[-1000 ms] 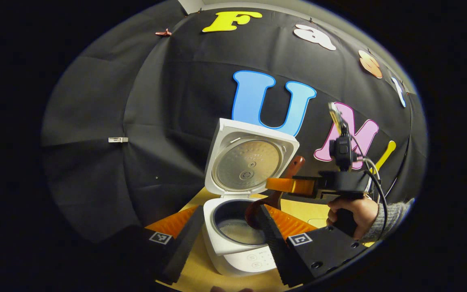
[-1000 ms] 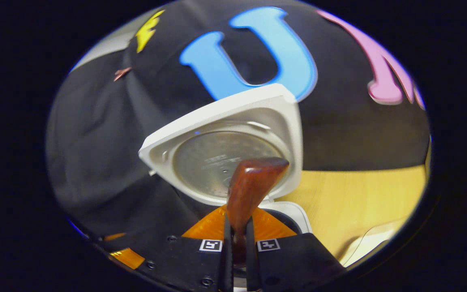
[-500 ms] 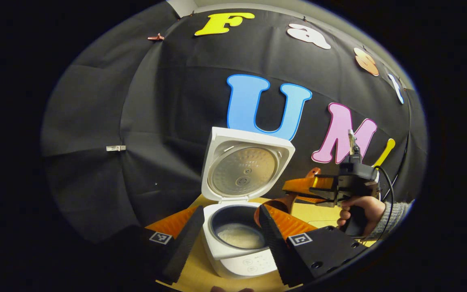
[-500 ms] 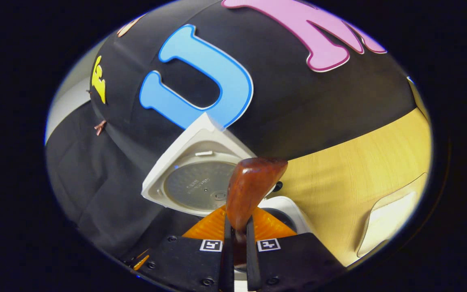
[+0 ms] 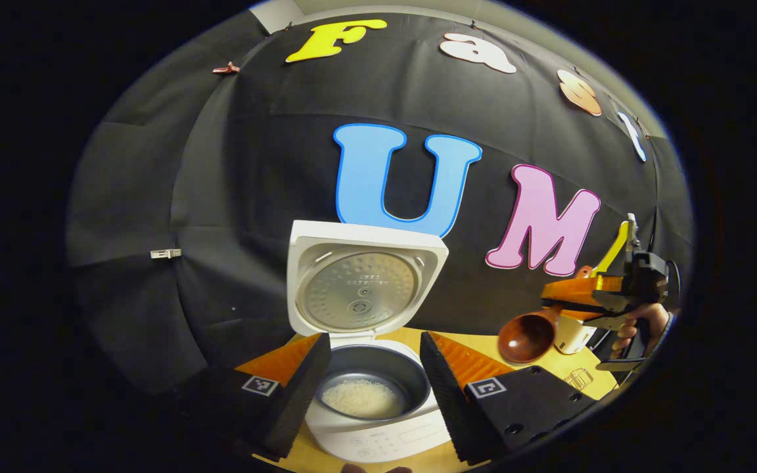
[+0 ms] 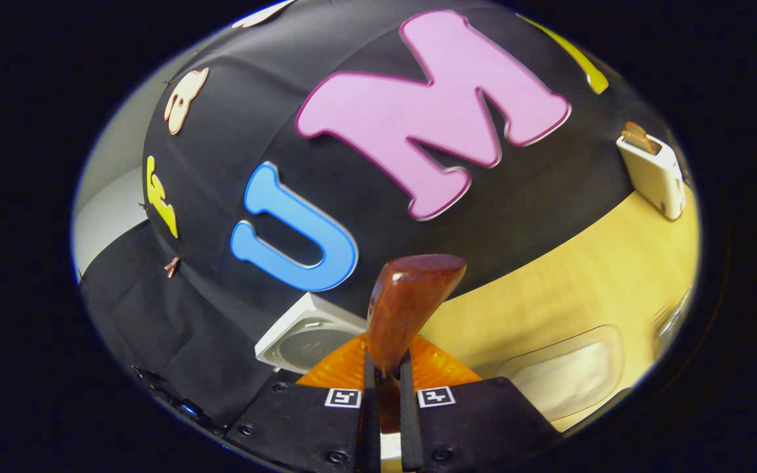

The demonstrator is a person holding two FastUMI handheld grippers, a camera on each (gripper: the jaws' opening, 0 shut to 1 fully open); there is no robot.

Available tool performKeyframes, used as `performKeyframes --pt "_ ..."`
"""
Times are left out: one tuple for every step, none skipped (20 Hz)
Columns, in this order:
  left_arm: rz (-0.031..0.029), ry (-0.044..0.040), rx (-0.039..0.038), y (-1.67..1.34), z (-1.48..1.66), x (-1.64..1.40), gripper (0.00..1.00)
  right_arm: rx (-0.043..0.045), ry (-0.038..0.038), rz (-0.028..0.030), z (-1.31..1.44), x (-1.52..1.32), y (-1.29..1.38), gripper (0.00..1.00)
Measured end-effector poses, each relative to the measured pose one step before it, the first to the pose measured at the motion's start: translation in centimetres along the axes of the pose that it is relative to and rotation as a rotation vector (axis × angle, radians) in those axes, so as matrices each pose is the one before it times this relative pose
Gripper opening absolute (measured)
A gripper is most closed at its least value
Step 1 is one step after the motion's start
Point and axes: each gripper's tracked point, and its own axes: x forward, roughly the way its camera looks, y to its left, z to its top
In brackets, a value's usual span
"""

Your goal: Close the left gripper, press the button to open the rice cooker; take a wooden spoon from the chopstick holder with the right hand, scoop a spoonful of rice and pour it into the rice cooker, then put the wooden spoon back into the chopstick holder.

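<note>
At the lower centre of the left gripper view, the rice cooker (image 5: 368, 394) is seen with its lid (image 5: 363, 279) raised upright and white rice (image 5: 359, 398) lying in the inner pot. The left gripper (image 5: 375, 387) is held with its fingers spread apart, framing the pot. At the right edge, the right gripper (image 5: 566, 303) is clamped on the wooden spoon (image 5: 526, 336). In the right gripper view, the chopstick holder (image 6: 654, 174) is seen at the upper right on the table (image 6: 569, 295).
</note>
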Motion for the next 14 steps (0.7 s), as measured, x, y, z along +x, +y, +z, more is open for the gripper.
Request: performKeyframes --pt "-0.00687 -0.00109 -0.00051 -0.733 0.120 0.430 0.88 -0.00417 -0.02309 -0.02123 1.441 -1.332 -1.401 0.16" --pt "-0.00641 -0.00026 0.00166 -0.758 0.014 0.388 0.88 -0.00442 -0.02618 -0.02139 1.490 -1.400 -1.481 0.17" --pt "-0.00256 0.00199 0.00337 -0.697 0.071 0.351 0.88 -0.00658 -0.02465 -0.01829 1.204 -1.159 -1.313 0.16" --pt "-0.00393 0.00128 0.00382 -0.668 -0.001 0.457 0.88 -0.01028 -0.02285 -0.02134 1.119 -1.268 -1.377 0.16" --pt "-0.00499 -0.00051 0.00344 -0.737 0.127 0.223 0.88 -0.01365 -0.02235 -0.02230 1.234 -1.125 -1.716 0.16" --pt "-0.00570 -0.00158 0.00323 -0.765 0.070 0.260 0.88 -0.00958 -0.01498 -0.02199 1.067 -1.085 -1.922 0.16" --pt "-0.00570 0.00097 0.00289 -0.721 0.108 0.193 0.88 -0.00948 -0.01271 -0.02316 0.869 -0.838 -1.667 0.16" --pt "-0.00352 0.00040 0.00236 -0.590 0.001 0.273 0.88 -0.01102 -0.00847 -0.02295 1.006 -0.714 -1.770 0.16" --pt "-0.00217 0.00268 0.00046 -0.594 -0.065 0.176 0.88 -0.01251 -0.00253 -0.02378 0.643 -0.635 -1.834 0.16" --pt "0.00154 0.00388 -0.00116 -0.421 -0.062 0.205 0.88 -0.01176 -0.00334 -0.02032 0.500 -0.441 -1.491 0.16" --pt "0.00534 0.00408 -0.00214 -0.309 -0.086 0.139 0.88 -0.01200 -0.00243 -0.02174 0.407 -0.303 -1.632 0.16" --pt "0.00629 0.00241 -0.00241 -0.205 0.032 0.134 0.89 -0.01123 -0.00065 -0.01706 0.242 -0.165 -1.370 0.17" --pt "0.00500 0.00254 -0.00151 -0.252 0.027 0.108 0.88 -0.00915 -0.00394 -0.01689 0.220 -0.102 -1.251 0.17" --pt "0.00005 0.00190 0.00083 -0.379 0.065 0.029 0.88 -0.01086 0.00289 -0.01722 0.035 -0.092 -1.469 0.16"
